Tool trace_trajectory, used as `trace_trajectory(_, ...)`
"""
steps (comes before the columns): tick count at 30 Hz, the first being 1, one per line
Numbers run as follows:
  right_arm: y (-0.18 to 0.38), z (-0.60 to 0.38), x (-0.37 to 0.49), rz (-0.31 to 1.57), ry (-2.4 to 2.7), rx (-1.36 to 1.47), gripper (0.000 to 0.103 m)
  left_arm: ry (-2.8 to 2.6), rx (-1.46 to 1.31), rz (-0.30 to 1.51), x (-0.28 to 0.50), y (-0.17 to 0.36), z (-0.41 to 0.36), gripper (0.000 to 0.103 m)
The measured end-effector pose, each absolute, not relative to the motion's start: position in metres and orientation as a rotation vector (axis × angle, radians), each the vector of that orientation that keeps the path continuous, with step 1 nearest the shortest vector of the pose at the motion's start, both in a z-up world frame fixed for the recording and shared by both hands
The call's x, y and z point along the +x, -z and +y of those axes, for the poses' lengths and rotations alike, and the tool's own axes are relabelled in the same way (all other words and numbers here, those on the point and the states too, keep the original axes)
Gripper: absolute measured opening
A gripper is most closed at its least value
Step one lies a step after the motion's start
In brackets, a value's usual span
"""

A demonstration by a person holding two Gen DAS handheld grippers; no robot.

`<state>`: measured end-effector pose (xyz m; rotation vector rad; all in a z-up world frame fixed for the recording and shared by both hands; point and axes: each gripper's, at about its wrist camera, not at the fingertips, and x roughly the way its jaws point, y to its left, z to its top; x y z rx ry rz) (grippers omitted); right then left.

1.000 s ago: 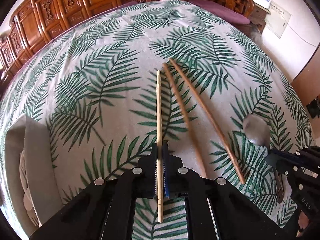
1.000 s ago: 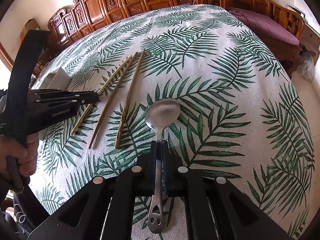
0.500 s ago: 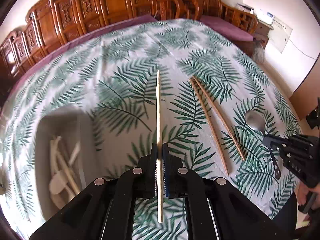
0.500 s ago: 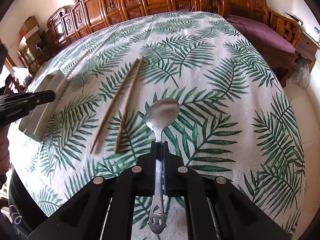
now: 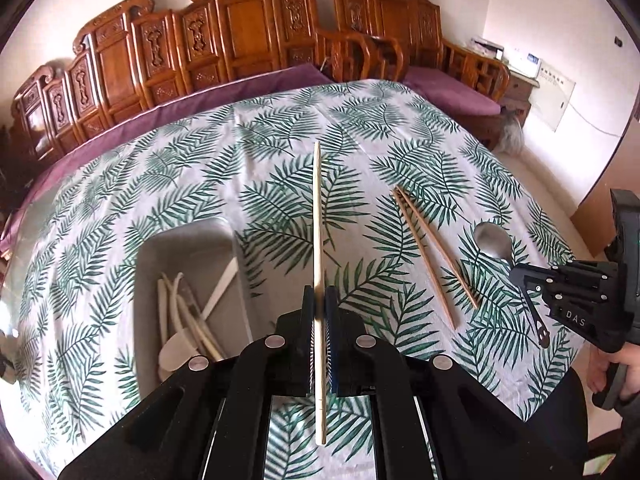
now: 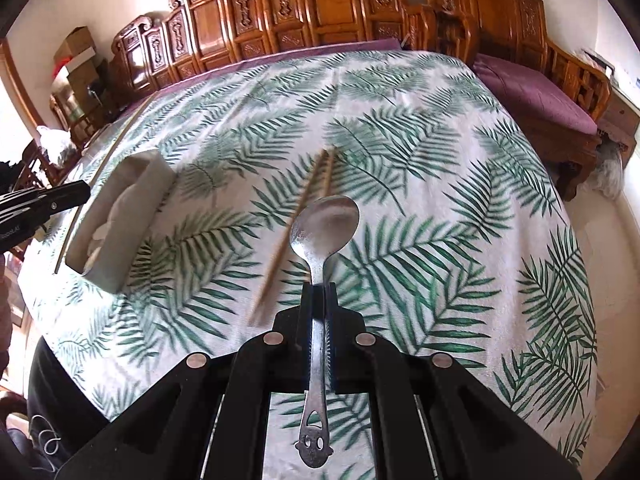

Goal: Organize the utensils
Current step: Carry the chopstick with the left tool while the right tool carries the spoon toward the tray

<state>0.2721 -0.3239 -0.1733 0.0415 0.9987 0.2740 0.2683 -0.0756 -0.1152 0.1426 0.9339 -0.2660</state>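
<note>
Carved wooden benches (image 5: 240,44) with purple cushions (image 5: 448,92) are lining the far walls, and a surface (image 5: 180,168) under a palm-leaf cloth is filling most of what I am seeing. On its left side a grey tray (image 5: 192,248) is sitting with pale spoons (image 5: 188,320) lying loose inside it. Two brown chopsticks (image 5: 432,256) are lying side by side on the cloth, right of the tray and well apart from it, their far tips nearly touching.

My left fingers (image 5: 320,296) are pressing together on a single pale chopstick (image 5: 317,216), which is pointing straight ahead above the cloth, just right of the tray's near wall. My right fingers (image 6: 320,292) are pinching the neck of a metal spoon (image 6: 326,224), bowl forward and hanging above the cloth near the brown pair; its handle end, cut with small holes, is sticking back between the finger arms. From the left camera I am seeing my right hand (image 5: 616,364) gripping its tool at the surface's right edge.
</note>
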Motion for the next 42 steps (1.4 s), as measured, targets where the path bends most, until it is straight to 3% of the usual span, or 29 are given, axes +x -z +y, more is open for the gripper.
trace_trajectory(13, 0.144, -0.260, 0.272, 0.975, -0.360, -0.001, 0.007, 0.256, 0.107, 0.931, 0.255, 0.114, -0.026, 0.004)
trace_trajectory(27, 0.138, -0.186, 0.282, 0.994, -0.451, -0.079, 0.007, 0.193, 0.015, 0.994, 0.265, 0.146, 0.040, 0.005)
trace_trajectory(42, 0.135, -0.142, 0.283, 1.014, -0.508, -0.137, 0.007, 0.187, -0.021, 1.041, 0.286, 0.169, 0.058, 0.005)
